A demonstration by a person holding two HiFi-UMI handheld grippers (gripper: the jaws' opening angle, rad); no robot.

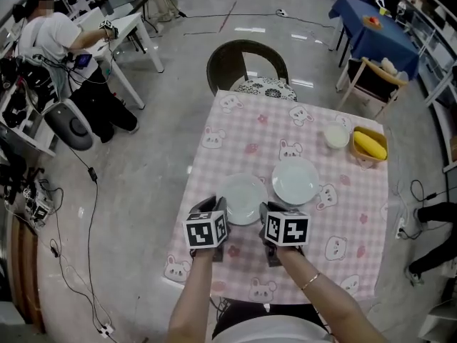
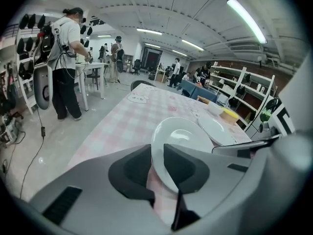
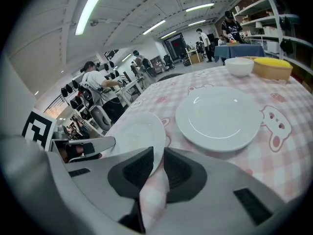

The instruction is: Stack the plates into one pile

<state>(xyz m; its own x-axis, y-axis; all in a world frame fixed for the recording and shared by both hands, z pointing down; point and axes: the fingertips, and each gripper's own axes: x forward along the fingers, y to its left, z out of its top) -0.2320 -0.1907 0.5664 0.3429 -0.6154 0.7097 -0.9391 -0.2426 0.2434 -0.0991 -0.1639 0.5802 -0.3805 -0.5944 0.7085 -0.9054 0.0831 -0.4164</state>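
Note:
Two white plates lie side by side on the pink checked tablecloth (image 1: pixel 243 131). The nearer plate (image 1: pixel 241 197) has both grippers at its near rim. My left gripper (image 1: pixel 216 207) holds the rim's left part, and the plate (image 2: pixel 182 140) stands between its pads, tilted up (image 2: pixel 157 153). My right gripper (image 1: pixel 266 210) is shut on the rim's right part (image 3: pixel 157 155), the same plate (image 3: pixel 139 133) reaching away to its left. The second plate (image 1: pixel 295 181) (image 3: pixel 218 117) rests flat to the right, apart from both grippers.
A small white bowl (image 1: pixel 336 136) and a tan basket with a yellow thing (image 1: pixel 369 146) stand at the table's far right. A chair (image 1: pixel 246 66) is tucked in at the far edge. A person (image 1: pixel 53 38) works at a white table on the left.

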